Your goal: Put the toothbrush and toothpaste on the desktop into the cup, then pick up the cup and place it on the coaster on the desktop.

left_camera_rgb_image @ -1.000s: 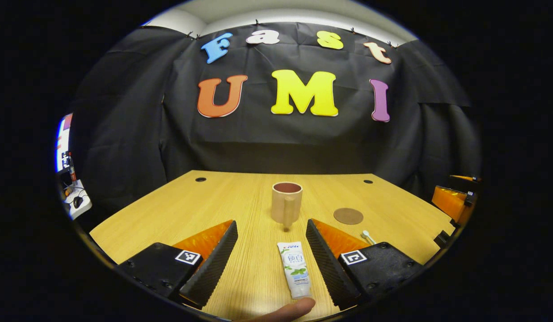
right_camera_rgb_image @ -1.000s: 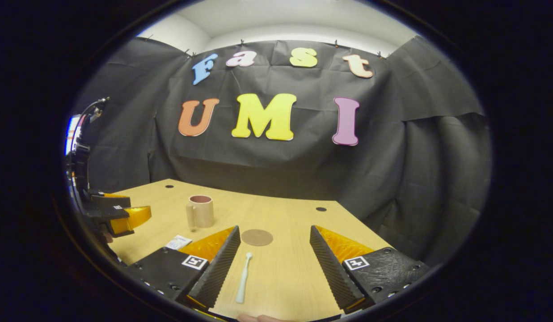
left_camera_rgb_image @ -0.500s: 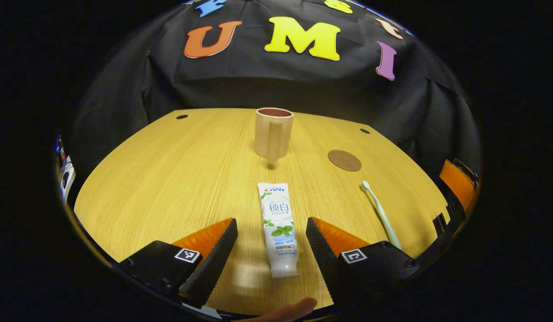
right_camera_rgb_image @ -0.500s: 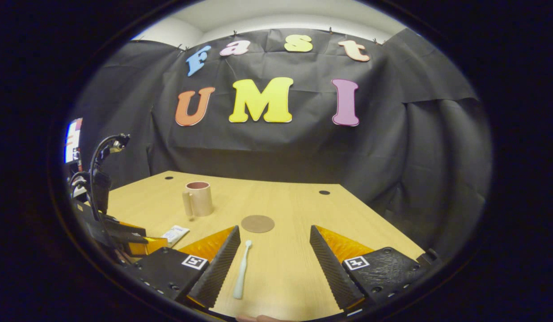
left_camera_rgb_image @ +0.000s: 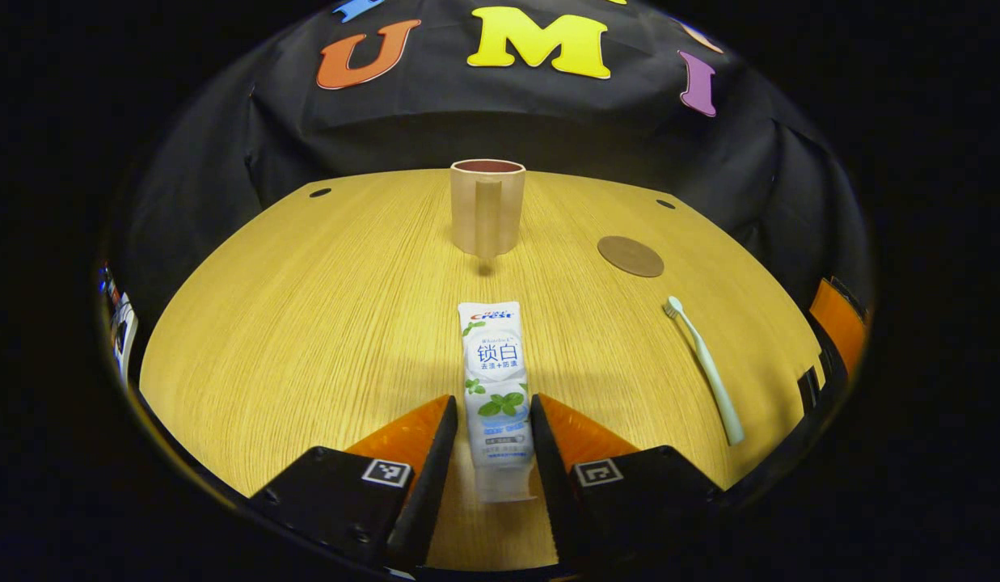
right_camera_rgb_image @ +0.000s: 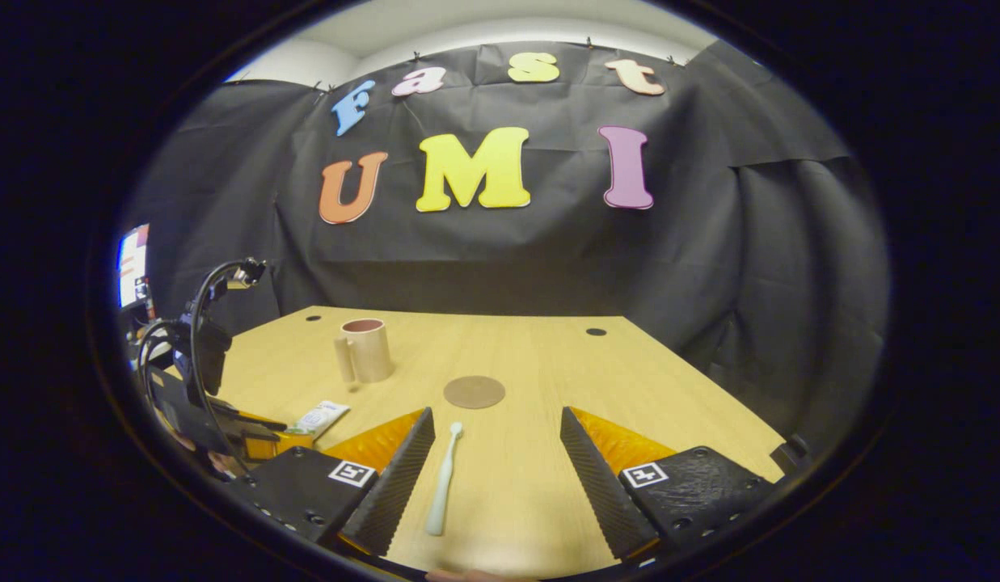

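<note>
A white toothpaste tube [left_camera_rgb_image: 495, 380] lies lengthwise on the wooden desktop [left_camera_rgb_image: 305, 307], and my left gripper [left_camera_rgb_image: 493, 404] is shut on its lower half, one finger against each side. Straight beyond it stands the beige cup [left_camera_rgb_image: 487, 206], upright with its handle towards me. The round brown coaster [left_camera_rgb_image: 630, 255] lies to the cup's right, and the pale toothbrush [left_camera_rgb_image: 706, 368] lies nearer than it. In the right gripper view, my right gripper [right_camera_rgb_image: 495, 420] is open low over the desk; the toothbrush [right_camera_rgb_image: 443, 481] lies between its fingers, close to the left one. The cup [right_camera_rgb_image: 366, 349], coaster [right_camera_rgb_image: 474, 391] and toothpaste [right_camera_rgb_image: 320, 416] also show.
The left gripper [right_camera_rgb_image: 257, 428] with its cable sits at the left of the right gripper view, and part of the right gripper [left_camera_rgb_image: 839, 331] shows at the desk's right edge. Small cable holes mark the desk's far corners. Black cloth hangs behind the desk.
My left gripper tilted down, moved forward over the toothpaste and closed its fingers from wide open onto the tube. The right gripper shifted slightly and stayed open.
</note>
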A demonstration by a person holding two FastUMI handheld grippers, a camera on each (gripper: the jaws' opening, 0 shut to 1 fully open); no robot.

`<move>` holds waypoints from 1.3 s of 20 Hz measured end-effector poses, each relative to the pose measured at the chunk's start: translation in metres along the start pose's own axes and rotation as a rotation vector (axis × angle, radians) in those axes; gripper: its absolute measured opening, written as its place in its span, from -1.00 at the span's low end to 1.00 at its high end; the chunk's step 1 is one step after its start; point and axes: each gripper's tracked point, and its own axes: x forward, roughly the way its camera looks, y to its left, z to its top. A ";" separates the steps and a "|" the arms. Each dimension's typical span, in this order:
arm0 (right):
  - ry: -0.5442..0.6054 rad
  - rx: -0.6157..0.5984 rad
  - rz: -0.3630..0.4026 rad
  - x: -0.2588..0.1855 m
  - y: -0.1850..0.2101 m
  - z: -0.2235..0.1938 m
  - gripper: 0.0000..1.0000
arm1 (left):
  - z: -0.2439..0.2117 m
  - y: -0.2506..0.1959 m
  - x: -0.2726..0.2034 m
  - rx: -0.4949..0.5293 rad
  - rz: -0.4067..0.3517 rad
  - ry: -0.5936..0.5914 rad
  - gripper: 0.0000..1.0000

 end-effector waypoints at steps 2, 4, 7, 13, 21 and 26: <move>-0.003 -0.001 -0.005 -0.001 -0.002 0.000 0.90 | -0.001 0.002 -0.001 -0.016 0.000 0.006 -0.05; -0.006 -0.003 -0.010 -0.001 -0.003 0.001 0.90 | 0.002 0.007 -0.003 -0.032 0.019 -0.020 -0.12; -0.002 -0.010 -0.011 0.003 -0.002 0.000 0.90 | 0.026 0.008 -0.017 -0.007 0.032 -0.148 -0.09; 0.035 -0.050 0.001 0.021 0.019 -0.008 0.90 | 0.095 0.010 -0.083 0.038 0.055 -0.521 -0.20; 0.185 -0.042 0.018 0.058 0.035 -0.047 0.93 | 0.120 0.007 -0.133 0.033 0.023 -0.679 -0.21; 0.313 -0.004 0.035 0.076 0.048 -0.071 0.72 | 0.124 0.017 -0.139 0.032 0.050 -0.707 -0.21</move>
